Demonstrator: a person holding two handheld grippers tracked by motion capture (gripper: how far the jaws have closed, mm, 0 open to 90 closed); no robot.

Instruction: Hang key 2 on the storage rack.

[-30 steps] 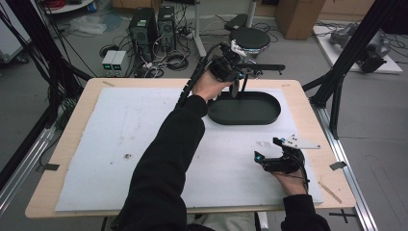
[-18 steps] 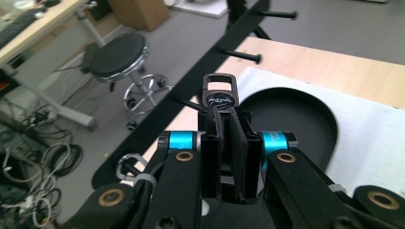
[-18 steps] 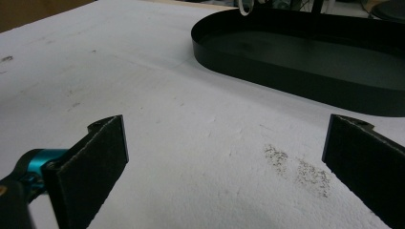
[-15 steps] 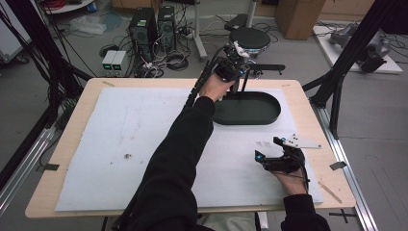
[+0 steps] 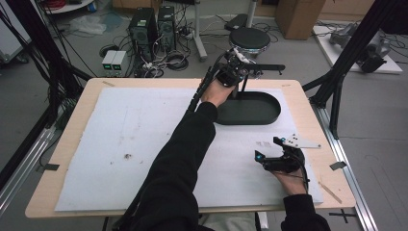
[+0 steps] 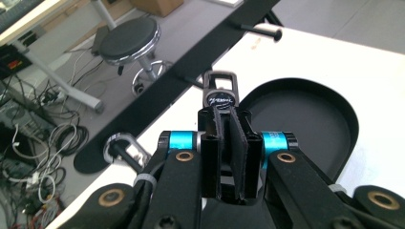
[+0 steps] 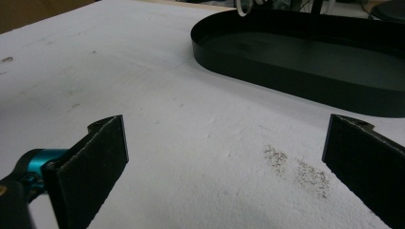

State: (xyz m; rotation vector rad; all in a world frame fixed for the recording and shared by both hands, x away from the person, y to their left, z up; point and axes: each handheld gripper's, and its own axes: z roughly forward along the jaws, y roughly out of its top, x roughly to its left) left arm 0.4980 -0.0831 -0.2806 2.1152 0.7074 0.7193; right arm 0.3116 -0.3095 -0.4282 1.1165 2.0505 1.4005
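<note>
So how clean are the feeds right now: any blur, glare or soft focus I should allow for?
High view: soft and low in detail, evenly lit. Left gripper view: the left claw and the clip it grips are sharp; the white table top is overexposed. Right gripper view: the right claw blurs near the lens; the black tray is dim.

Wooden table [image 5: 72, 192] under white mat [image 5: 120, 144], black tray [image 5: 269, 115].

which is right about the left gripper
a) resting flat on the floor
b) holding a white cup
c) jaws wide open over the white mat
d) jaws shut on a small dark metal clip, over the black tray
d: in the left gripper view the left gripper has its jaws closed together on a small dark clip, with the black tray just beyond and below it.
</note>
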